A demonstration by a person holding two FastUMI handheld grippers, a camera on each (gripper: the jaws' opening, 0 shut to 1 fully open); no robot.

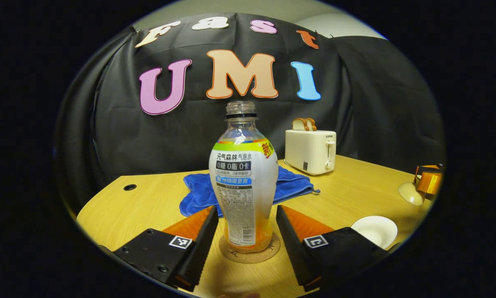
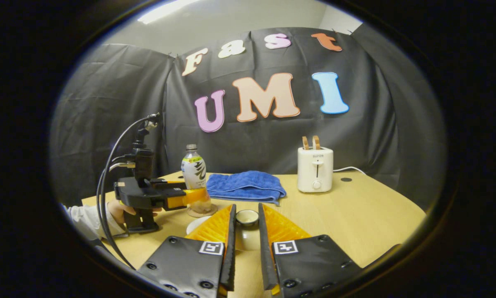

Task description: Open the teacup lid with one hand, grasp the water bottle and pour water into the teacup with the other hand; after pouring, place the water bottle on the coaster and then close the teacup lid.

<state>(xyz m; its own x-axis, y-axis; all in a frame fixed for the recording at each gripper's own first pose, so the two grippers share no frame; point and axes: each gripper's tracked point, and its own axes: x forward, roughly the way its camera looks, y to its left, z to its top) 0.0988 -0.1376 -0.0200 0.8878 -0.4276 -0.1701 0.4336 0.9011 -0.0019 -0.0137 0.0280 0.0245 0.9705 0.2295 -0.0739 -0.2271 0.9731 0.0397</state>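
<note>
Left tongs open around near-empty water bottle on coaster.

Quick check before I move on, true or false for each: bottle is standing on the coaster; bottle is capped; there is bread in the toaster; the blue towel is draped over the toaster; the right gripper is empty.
1. The water bottle stands upright on the coaster. True.
2. The bottle is capped. False: its neck is open, with no cap on it.
3. The toaster holds bread. True.
4. The blue towel is draped over the toaster. False: it lies on the table beside the toaster, behind the bottle.
5. The right gripper is empty. False: it holds the teacup lid between its fingers.
</note>
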